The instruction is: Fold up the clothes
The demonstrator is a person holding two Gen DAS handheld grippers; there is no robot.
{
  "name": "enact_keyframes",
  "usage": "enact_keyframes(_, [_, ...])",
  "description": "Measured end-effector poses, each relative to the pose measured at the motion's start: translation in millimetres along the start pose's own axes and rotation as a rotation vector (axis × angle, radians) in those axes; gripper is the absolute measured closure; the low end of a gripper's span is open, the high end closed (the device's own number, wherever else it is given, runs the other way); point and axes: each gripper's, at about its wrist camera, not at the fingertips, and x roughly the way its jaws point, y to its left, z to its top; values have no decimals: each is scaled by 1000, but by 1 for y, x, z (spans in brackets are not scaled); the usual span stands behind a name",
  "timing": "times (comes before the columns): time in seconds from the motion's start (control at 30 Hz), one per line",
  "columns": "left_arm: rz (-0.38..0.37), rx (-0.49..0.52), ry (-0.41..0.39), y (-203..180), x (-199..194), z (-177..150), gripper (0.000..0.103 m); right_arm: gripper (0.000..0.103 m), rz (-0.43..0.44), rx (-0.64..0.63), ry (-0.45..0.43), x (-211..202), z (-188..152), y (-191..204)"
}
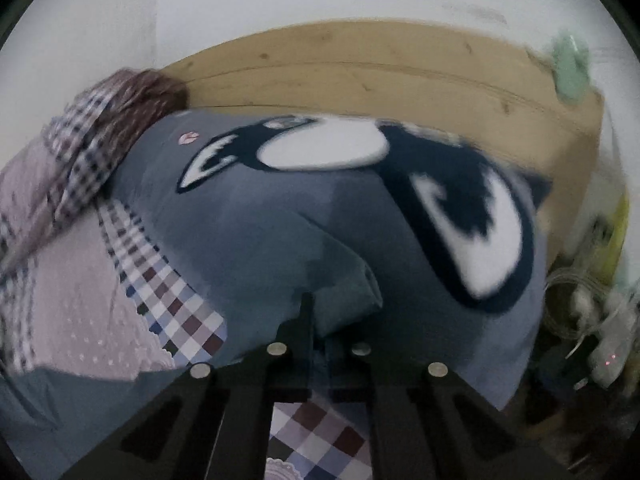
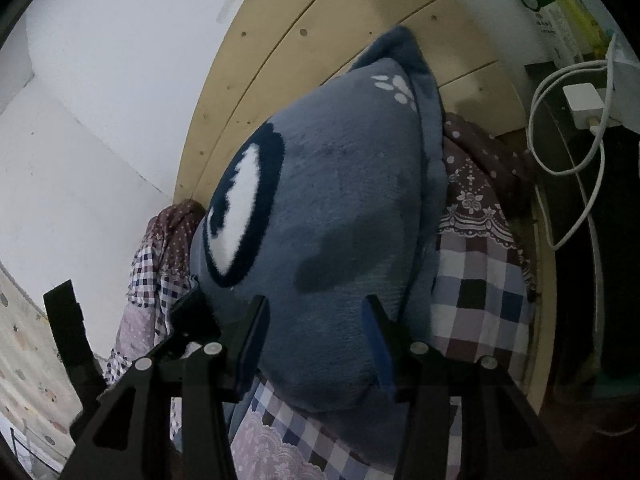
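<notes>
black fingers of the left gripper [image 1: 316, 320] pinch a corner of the grey-blue fleece garment [image 1: 280, 220] spread over the checked quilt [image 1: 176, 312]; right gripper [image 2: 316, 332] gapes open around its edge.

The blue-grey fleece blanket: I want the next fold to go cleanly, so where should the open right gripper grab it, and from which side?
Likely the blue-grey fleece blanket at its near hem, approached from the front with one finger under the edge. The right gripper already straddles that hem, which lifts off the checked bedcover; the middle is a broad flat fleece offering nothing to pinch.
</notes>
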Motion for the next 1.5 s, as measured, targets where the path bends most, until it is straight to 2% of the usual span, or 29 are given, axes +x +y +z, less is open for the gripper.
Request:
enact_keyframes(0.13, [-59, -168, -87, 52, -52, 30, 102, 51, 26, -9, 12, 1, -1, 2])
enact_keyframes(0.23, [-76, -244, -167, 84, -99, 54, 102, 51, 61, -24, 32, 5, -4, 8])
enact_keyframes(0.4, [-58, -219, -252, 100, -163, 90, 102, 51, 160, -85, 109, 20, -21, 34])
enact_keyframes(0.53, [-30, -171, -264, 97, -196, 107, 102, 51, 238, -165, 167, 30, -41, 64])
enact_keyframes(0.63, [-26, -119, -227, 85, -203, 116, 102, 51, 293, -215, 194, 34, -56, 83])
enact_keyframes(0.73, [-61, -74, -173, 65, -193, 118, 102, 51, 315, -257, 205, 36, -66, 95])
enact_keyframes(0.83, [-129, -61, -129, 43, -172, 114, 102, 51, 292, -264, 194, 36, -67, 94])
enact_keyframes(0.93, [-176, -51, -80, 20, -147, 106, 102, 51, 260, -214, 162, 34, -59, 82])
enact_keyframes(1.0, [-200, -48, -28, 3, -125, 101, 102, 51, 239, -183, 142, 32, -54, 73])
enact_keyframes(1.1, [-256, -12, 107, -22, -84, 89, 102, 51, 206, -154, 121, 29, -46, 62])
enact_keyframes(1.2, [-242, 59, 247, -42, -54, 72, 98, 51, 173, -124, 100, 26, -39, 51])
enact_keyframes(1.3, [-279, 41, 313, -38, -46, 57, 86, 51, 140, -95, 79, 23, -32, 40])
enact_keyframes(1.33, [-312, 17, 302, -32, -49, 54, 73, 51, 129, -85, 72, 22, -30, 36])
enact_keyframes(1.37, [-345, -7, 286, -25, -53, 52, 52, 51, 118, -75, 65, 21, -27, 32])
enact_keyframes(1.4, [-359, -19, 273, -20, -56, 51, 41, 51, 111, -68, 62, 20, -26, 29])
enact_keyframes(1.43, [-365, -24, 261, -16, -59, 52, 24, 51, 107, -65, 62, 20, -25, 27])
enact_keyframes(1.47, [-370, -30, 250, -12, -62, 52, 19, 51, 104, -66, 61, 20, -25, 26])
enact_keyframes(1.5, [-376, -35, 238, -8, -65, 52, 19, 51, 101, -67, 59, 19, -24, 25])
